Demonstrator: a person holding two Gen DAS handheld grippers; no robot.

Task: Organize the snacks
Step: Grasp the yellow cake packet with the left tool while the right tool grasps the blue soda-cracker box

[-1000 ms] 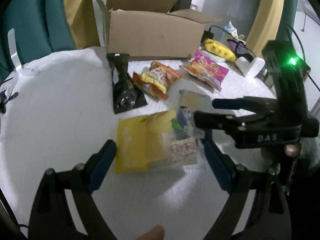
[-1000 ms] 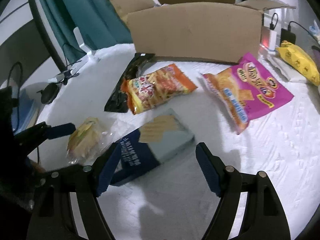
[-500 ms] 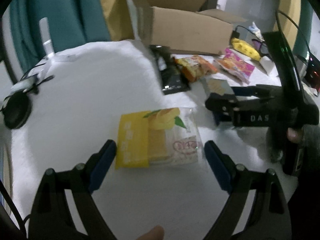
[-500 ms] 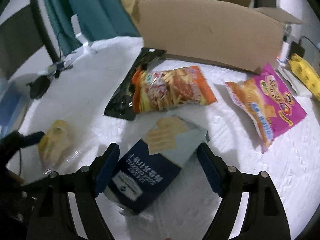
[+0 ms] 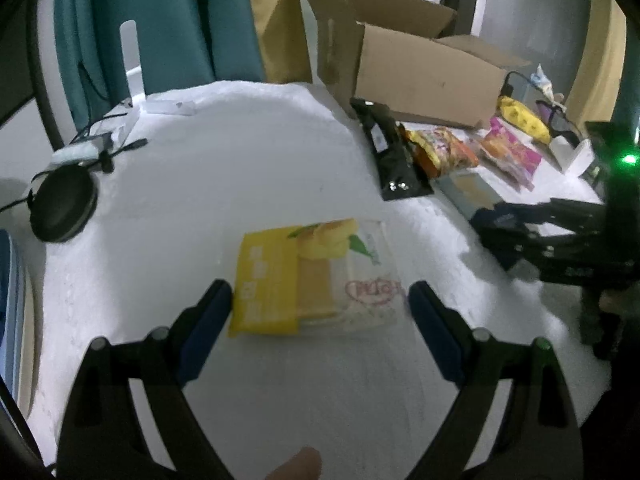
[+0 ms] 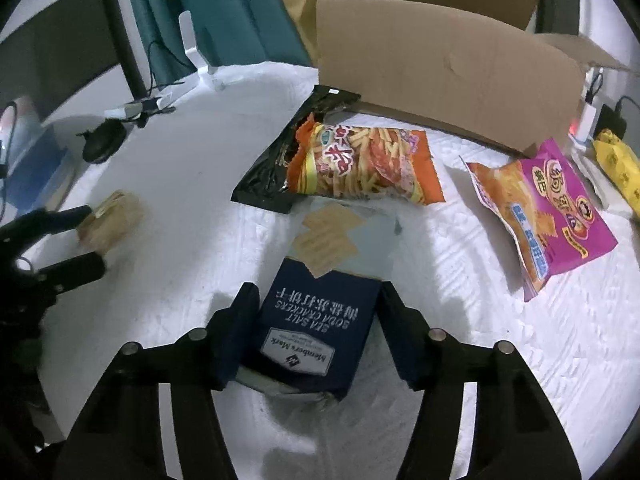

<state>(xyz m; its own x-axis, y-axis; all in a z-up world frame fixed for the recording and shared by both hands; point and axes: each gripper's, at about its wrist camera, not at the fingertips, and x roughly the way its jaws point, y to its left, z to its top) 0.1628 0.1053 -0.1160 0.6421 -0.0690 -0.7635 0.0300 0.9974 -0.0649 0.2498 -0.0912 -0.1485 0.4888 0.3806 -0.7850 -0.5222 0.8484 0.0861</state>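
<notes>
Currently: right gripper (image 6: 318,312), jaws just closing, clamped on navy soda-cracker box (image 6: 316,320), near centre of white surface (image 6: 500,360). Left gripper (image 5: 320,304) spread wide around yellow-and-clear cake packet (image 5: 312,276), lying flat at left.

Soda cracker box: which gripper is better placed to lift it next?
Right. The right gripper has just been closing, its fingers flanking the soda cracker box. The left gripper straddles the yellow cake pack.
</notes>
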